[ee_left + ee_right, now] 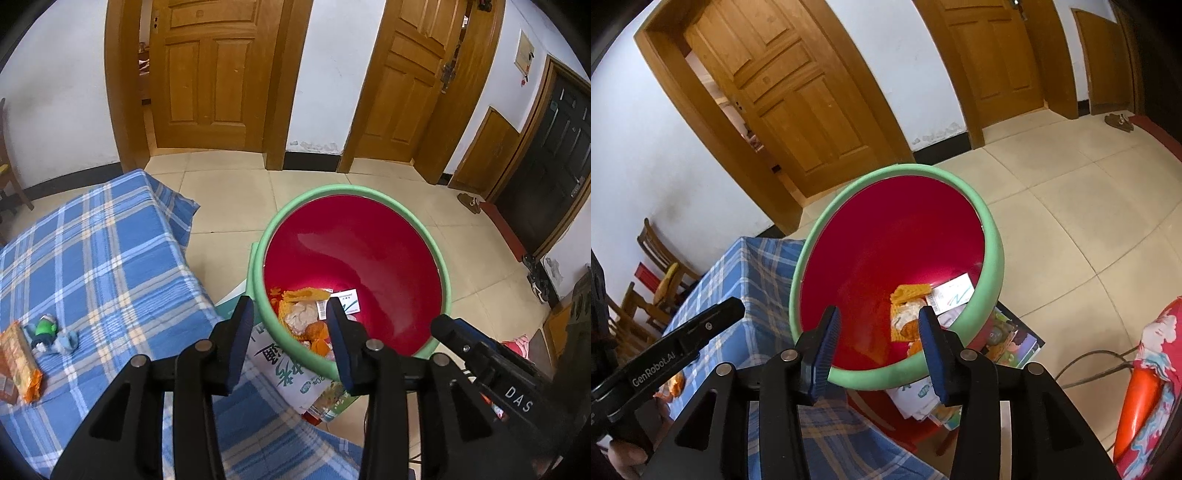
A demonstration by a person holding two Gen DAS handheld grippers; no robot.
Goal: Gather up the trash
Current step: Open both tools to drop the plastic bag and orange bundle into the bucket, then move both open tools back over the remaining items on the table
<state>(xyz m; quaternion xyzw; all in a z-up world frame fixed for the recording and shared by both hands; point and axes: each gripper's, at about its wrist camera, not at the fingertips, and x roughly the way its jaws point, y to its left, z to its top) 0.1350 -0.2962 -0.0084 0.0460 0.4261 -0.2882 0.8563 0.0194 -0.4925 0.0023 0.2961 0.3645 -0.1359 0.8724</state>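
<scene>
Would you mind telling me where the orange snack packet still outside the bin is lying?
In the left wrist view, the orange snack packet lies at the far left on the blue checked tablecloth, beside a small green toy.

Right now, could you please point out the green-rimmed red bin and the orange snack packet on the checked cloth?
green-rimmed red bin (354, 190): left wrist view, far rim.
orange snack packet (20, 363): left wrist view, packet's middle.

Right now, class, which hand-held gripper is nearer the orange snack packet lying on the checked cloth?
Left. The left hand-held gripper hangs beside the cloth holding the orange snack packet; the right hand-held gripper is farther, over the bin.
</scene>
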